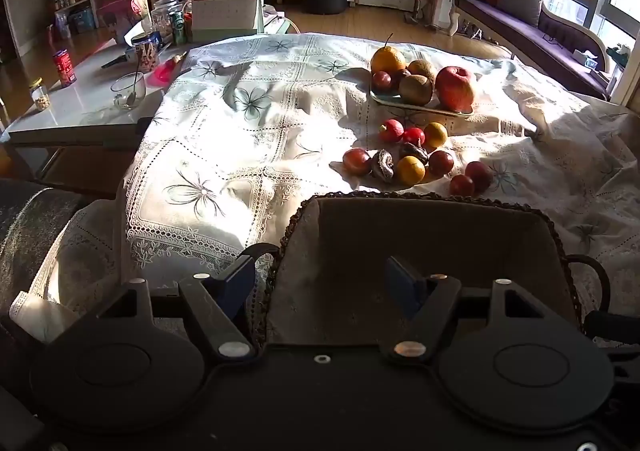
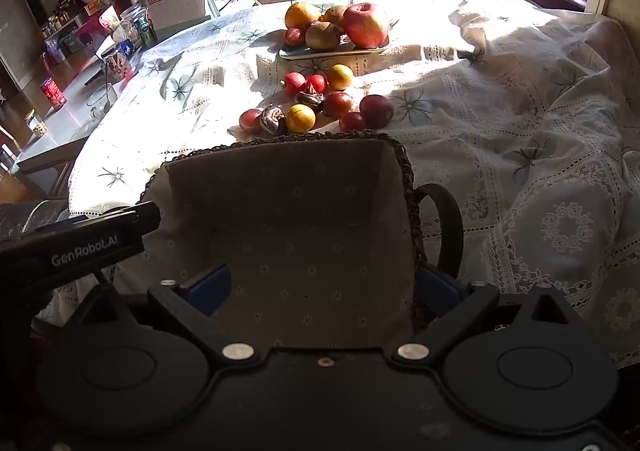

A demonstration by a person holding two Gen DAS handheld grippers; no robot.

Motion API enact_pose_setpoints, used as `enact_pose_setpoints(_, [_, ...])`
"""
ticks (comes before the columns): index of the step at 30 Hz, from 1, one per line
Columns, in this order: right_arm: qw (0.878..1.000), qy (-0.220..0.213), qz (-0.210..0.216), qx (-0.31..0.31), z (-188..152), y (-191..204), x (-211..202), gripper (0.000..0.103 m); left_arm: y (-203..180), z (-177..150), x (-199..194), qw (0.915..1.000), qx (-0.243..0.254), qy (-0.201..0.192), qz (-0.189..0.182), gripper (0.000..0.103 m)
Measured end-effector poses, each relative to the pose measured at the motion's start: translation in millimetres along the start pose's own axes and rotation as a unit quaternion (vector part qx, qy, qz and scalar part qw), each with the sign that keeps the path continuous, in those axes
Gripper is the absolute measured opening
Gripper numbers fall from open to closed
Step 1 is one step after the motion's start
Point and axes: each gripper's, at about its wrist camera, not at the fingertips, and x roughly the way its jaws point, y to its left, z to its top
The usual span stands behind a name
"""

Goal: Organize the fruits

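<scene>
— Fruit (image 1: 400, 157) lies loose on the cloth (image 1: 240, 123), all of it just beyond the far rim of the basket (image 1: 432, 227). Nothing is in the basket yet, by the look of it.

— And the tongs?

— Both pairs stand wide apart and hold nothing. The left tongs (image 1: 320, 283) straddle the near left corner of the basket; the right tongs (image 2: 324, 285) hang over its near edge, with the right finger (image 2: 438, 285) close to the handle (image 2: 444, 227).

— So what could go wrong?

— Rolling, I'd say. The plums (image 2: 366, 113) beyond the basket's far right corner are round and sit on wrinkled cloth. A finger that nudges one before closing could send it off towards the folds.

— The cloth itself?

— It is lace and loose. A low finger might snag it and drag the whole heap.

— Anything about the plate (image 1: 420, 105)?

— It sits well beyond the basket, piled high; the apple (image 1: 455, 87) rests at its right edge. A knock there could tip it off.

— And the dark, shrivelled pieces (image 1: 383, 166)?

— Soft, probably. A hard squeeze may crush them.

— The handle?

— The right finger could catch it on lifting and pull the basket askew.
</scene>
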Motion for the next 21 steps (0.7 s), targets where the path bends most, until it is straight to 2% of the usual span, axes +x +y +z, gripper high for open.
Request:
enact_pose_setpoints(9, [1.0,-0.001,-0.004,-0.002,-6,2,7,0.103,-8,-12,5,1.0,0.0,0.0,0.003,0.072])
enact_pose_setpoints(21, [1.0,0.006,-0.003,-0.001,-1,0,5,0.103,-2,-6,6,1.0,0.005,0.004,0.0,0.072])
